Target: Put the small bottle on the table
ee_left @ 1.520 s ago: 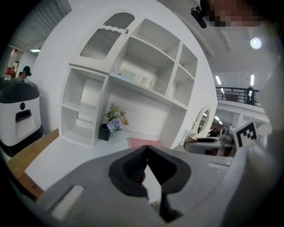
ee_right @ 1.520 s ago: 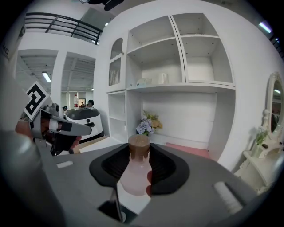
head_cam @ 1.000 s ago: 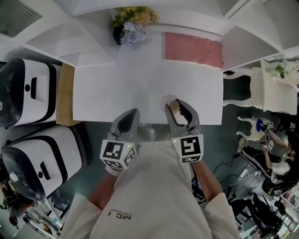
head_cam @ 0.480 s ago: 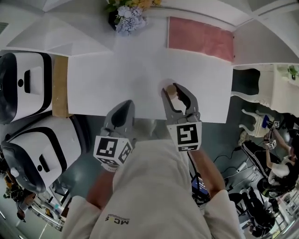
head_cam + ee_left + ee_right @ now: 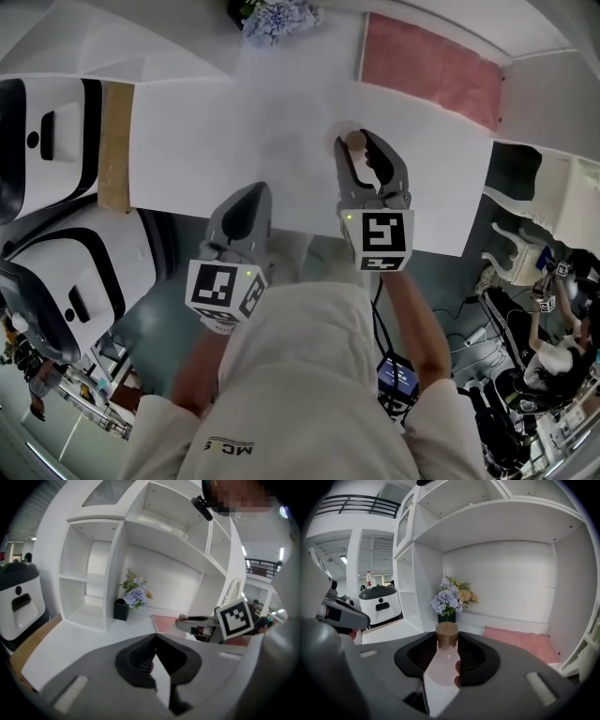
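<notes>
The small bottle (image 5: 445,660) is clear with a brown wooden stopper (image 5: 447,631); my right gripper (image 5: 446,667) is shut on its body and holds it upright. In the head view the right gripper (image 5: 367,155) reaches over the white table (image 5: 234,159) near its middle, the bottle's stopper (image 5: 356,142) showing between the jaws. My left gripper (image 5: 247,208) hovers at the table's near edge, shut and holding nothing (image 5: 153,660).
A pink mat (image 5: 427,64) lies on the table's far right. A vase of flowers (image 5: 272,14) stands at the back by white shelves (image 5: 497,522). Two white-and-black machines (image 5: 42,141) and a wooden board (image 5: 114,141) flank the table's left side.
Both grippers have moved forward over the table; the right one carried the bottle further from the near edge toward the middle. The jaws have kept their grip.
</notes>
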{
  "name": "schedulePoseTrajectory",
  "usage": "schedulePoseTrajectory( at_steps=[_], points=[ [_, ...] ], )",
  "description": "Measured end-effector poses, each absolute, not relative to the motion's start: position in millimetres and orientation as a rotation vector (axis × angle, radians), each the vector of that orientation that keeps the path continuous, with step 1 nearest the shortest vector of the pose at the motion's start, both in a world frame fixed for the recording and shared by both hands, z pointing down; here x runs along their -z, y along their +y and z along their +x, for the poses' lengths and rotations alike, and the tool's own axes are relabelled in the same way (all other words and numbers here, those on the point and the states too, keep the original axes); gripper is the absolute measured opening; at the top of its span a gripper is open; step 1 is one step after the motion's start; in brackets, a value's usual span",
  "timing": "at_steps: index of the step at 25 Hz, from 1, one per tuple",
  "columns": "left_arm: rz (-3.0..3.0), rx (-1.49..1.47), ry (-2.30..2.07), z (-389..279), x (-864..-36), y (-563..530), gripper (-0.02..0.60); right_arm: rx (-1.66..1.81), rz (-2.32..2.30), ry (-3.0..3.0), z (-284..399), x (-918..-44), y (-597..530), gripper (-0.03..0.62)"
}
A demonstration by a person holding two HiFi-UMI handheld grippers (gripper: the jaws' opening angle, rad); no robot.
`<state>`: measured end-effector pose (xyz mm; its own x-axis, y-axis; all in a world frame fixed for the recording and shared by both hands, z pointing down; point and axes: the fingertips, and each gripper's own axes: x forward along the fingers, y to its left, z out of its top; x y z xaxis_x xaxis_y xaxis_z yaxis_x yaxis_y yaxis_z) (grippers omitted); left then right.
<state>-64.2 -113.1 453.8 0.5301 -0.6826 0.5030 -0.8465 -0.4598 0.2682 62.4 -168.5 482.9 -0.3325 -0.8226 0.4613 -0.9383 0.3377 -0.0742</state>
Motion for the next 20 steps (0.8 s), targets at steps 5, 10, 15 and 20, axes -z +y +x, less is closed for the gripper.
schedulePoseTrajectory(
  at_steps=[5,10,15,20],
  points=[
    [2.269,-0.457,-1.270,-69,-465,-124,-0.002,-0.469,1.572,-2.260,62,-506,-191,0.138],
    [2.263,-0.466,-1.285,-71,-476,-138,-0.002,-0.467,1.574,-2.243,62,-526,-213,0.140],
    [2.244,-0.479,-1.284,-78,-486,-147,-0.002,-0.467,1.594,-2.234,54,-544,-232,0.140],
    [2.236,-0.487,-1.280,-75,-494,-155,-0.002,-0.469,1.584,-2.222,54,-563,-250,0.140]
  ],
)
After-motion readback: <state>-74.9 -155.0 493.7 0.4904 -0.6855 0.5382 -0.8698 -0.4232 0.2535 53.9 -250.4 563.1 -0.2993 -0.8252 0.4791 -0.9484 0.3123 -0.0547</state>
